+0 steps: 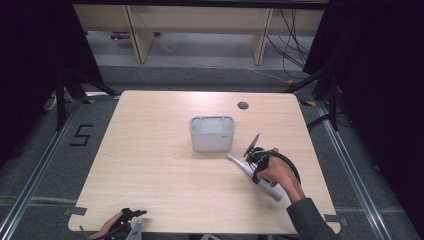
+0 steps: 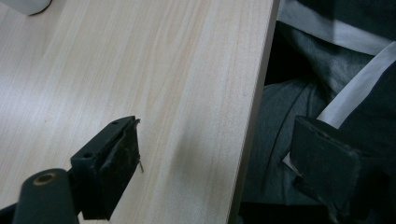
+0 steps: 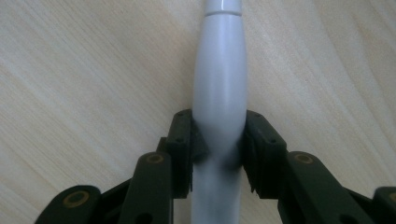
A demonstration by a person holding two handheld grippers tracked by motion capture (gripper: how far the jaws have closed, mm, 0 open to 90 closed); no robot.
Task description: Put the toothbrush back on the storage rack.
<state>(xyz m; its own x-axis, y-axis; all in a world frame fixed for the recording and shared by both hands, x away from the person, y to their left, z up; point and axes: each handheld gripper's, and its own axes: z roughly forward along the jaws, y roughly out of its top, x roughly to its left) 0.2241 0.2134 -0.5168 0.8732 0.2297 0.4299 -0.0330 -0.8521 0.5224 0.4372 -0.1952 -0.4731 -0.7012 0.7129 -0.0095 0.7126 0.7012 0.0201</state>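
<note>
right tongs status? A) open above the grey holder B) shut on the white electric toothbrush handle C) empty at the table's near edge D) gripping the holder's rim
B: in the right gripper view both jaws of the right tongs press the sides of the white electric toothbrush lying on the table.

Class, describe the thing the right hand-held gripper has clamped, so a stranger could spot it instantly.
On the light wooden table, look right of the grey-white rectangular container. The electric toothbrush lies flat there, clamped by the right hand-held gripper. It is the only long, slim white object.
</note>
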